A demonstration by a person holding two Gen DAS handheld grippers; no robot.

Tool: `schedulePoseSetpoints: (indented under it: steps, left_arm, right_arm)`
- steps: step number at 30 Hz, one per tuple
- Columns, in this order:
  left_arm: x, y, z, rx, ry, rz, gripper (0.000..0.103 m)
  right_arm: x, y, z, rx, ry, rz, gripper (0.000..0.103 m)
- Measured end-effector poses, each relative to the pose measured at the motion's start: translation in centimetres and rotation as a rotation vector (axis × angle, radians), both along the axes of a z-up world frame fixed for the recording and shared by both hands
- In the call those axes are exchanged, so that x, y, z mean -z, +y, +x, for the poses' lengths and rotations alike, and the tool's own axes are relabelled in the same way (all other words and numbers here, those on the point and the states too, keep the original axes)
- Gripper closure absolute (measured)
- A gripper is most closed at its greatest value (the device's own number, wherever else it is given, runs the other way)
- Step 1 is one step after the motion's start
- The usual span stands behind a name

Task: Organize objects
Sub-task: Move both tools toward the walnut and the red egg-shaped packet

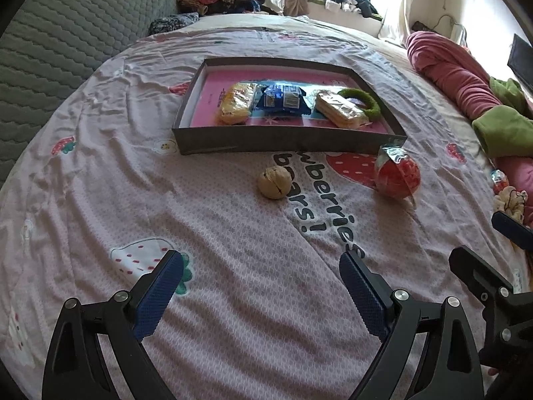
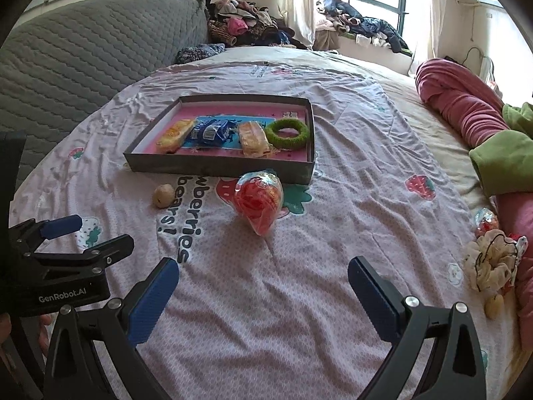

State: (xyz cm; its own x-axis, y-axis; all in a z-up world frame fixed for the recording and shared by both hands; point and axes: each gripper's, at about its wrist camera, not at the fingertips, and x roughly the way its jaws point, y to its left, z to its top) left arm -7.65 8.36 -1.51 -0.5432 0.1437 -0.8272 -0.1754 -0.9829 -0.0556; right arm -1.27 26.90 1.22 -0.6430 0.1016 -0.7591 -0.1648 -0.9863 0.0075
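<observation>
A dark shallow box (image 1: 233, 141) (image 2: 213, 166) with a pink floor lies on the bed. It holds two yellow snack packs (image 1: 236, 103) (image 2: 255, 140), a blue packet (image 1: 281, 100) (image 2: 210, 131) and a green ring (image 1: 363, 100) (image 2: 288, 133). In front of it lie a walnut (image 1: 274, 181) (image 2: 163, 195) and a red bag of sweets (image 1: 396, 175) (image 2: 260, 201). My left gripper (image 1: 263, 266) is open and empty, low over the sheet short of the walnut. My right gripper (image 2: 263, 273) is open and empty, short of the red bag.
The pink strawberry-print sheet (image 1: 216, 233) covers the bed. A grey quilted headboard (image 1: 66, 40) stands left. Pink and green blankets (image 2: 473, 120) lie right, with a cream scrunchie (image 2: 493, 263) and a small sweet bag (image 2: 486, 220). Clothes are piled at the back (image 2: 246, 23).
</observation>
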Motion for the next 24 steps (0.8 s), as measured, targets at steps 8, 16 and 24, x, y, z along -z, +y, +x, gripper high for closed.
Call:
schedulePoseSetpoints:
  steps: [8, 16, 24]
  left_arm:
    - [1.2, 0.7, -2.1, 0.011, -0.022, 0.000, 0.008]
    - [2.3, 0.9, -4.5, -0.001, -0.040, 0.018, 0.008]
    - [3.3, 1.0, -6.4, -0.002, -0.054, 0.018, 0.008]
  right_arm:
    - [1.3, 0.7, -1.8, 0.004, -0.019, -0.005, 0.001]
    - [2.3, 1.4, -3.5, 0.015, -0.025, -0.018, 0.001]
    - [2.8, 1.7, -5.6, 0.015, -0.031, -0.019, 0.001]
